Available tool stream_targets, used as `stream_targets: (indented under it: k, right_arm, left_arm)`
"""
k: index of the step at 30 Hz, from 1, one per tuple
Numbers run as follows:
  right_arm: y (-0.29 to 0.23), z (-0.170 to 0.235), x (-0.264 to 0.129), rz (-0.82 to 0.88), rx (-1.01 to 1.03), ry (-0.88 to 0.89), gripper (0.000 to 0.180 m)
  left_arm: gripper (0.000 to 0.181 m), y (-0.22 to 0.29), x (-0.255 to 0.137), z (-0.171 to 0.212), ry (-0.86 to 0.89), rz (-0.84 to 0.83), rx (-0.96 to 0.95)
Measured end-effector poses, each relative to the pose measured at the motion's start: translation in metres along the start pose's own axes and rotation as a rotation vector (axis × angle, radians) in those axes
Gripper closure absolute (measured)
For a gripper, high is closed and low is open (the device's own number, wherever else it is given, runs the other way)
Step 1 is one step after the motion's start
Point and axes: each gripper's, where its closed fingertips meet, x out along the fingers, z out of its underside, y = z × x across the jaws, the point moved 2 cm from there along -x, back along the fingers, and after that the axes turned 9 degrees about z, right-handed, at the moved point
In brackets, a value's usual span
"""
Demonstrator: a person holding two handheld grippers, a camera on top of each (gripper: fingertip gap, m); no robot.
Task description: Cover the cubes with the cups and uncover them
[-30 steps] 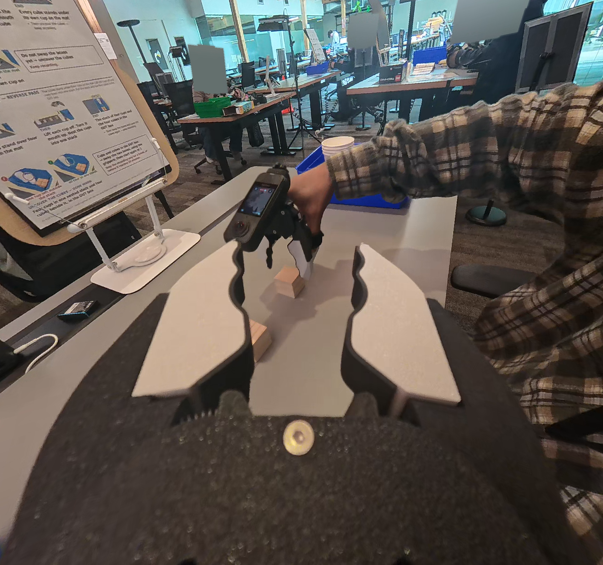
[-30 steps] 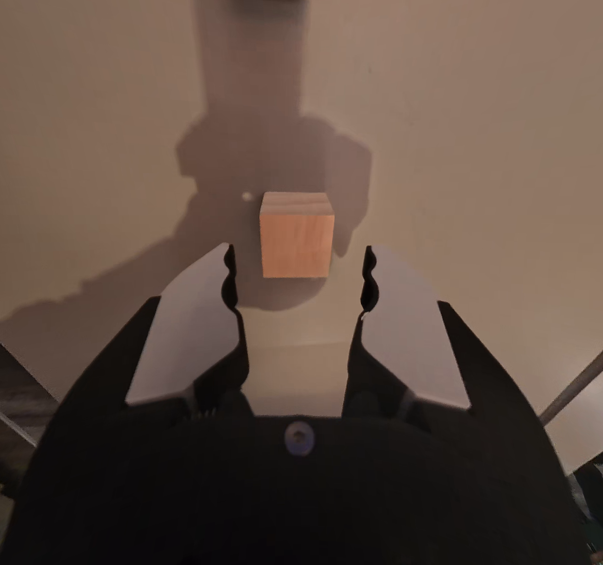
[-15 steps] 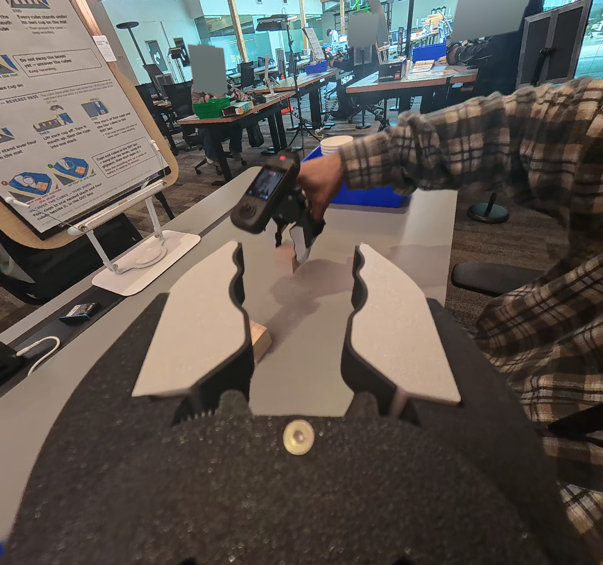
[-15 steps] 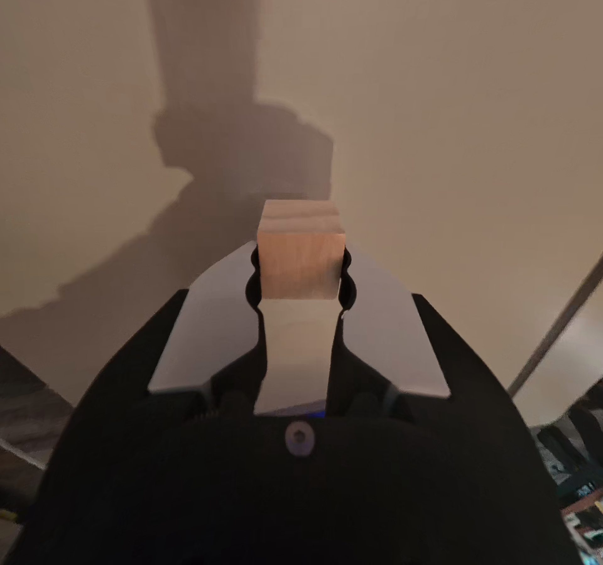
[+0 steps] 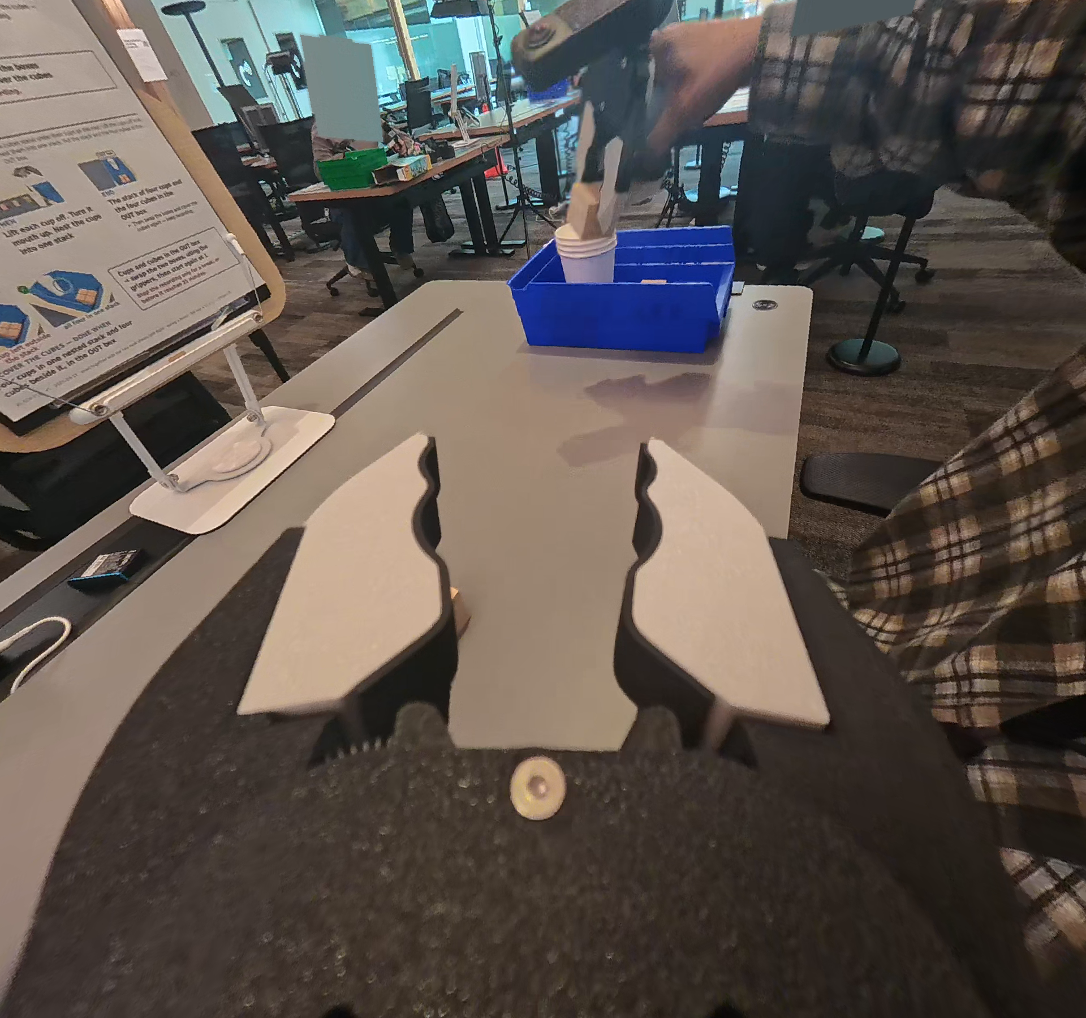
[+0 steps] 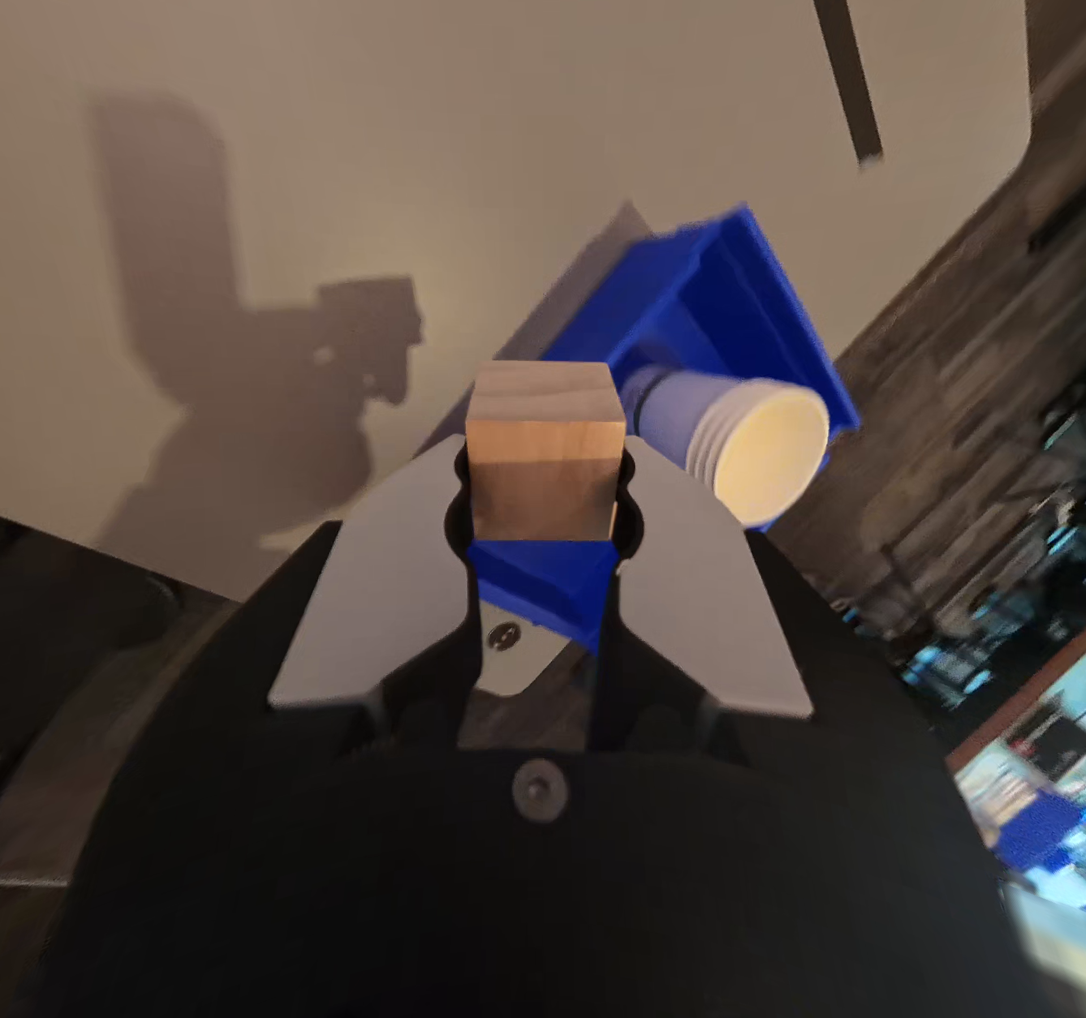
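My right gripper [image 6: 543, 475] is shut on a wooden cube [image 6: 543, 449] and holds it in the air above the blue bin [image 6: 758, 308]. A nested stack of white paper cups [image 6: 746, 449] stands in that bin. In the left wrist view the right gripper [image 5: 596, 190] hangs with the cube [image 5: 583, 212] just above the cup stack [image 5: 586, 261] in the blue bin [image 5: 617, 313]. My left gripper [image 5: 536, 472] is open and empty, low over the grey table [image 5: 529, 402]. A second wooden cube [image 5: 460, 613] peeks out beside its left finger.
An instruction board on a white stand [image 5: 106, 237] stands at the table's left. A small black and blue device [image 5: 106, 567] and a white cable [image 5: 35, 646] lie at the left edge. A plaid sleeve [image 5: 969, 566] is on the right. Office desks and chairs lie beyond.
My right gripper closed on the cube on the table, lifted it and carried it away to above the blue bin. My left gripper stayed open and drew back slightly.
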Motion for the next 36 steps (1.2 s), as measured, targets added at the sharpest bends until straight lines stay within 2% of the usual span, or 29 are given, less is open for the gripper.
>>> stream_targets:
  k: [6,10,20,36]
  right_arm:
    - [0.028,0.079,0.027,-0.056,0.376,-0.131,0.135]
    - [0.021,0.104,0.059,-0.121,0.543,-0.172,0.135]
    - [-0.001,0.117,0.126,-0.179,0.720,-0.181,0.135]
    - [-0.015,0.125,0.162,-0.182,0.763,-0.169,0.135]
  left_arm:
    - [0.117,0.002,0.008,0.004,-0.026,0.005,0.002]
    - [0.117,0.003,0.013,0.008,-0.047,0.010,0.004]
    - [0.117,0.001,0.021,0.017,-0.092,0.012,0.002]
    - [0.117,0.001,0.028,0.023,-0.120,0.024,0.000]
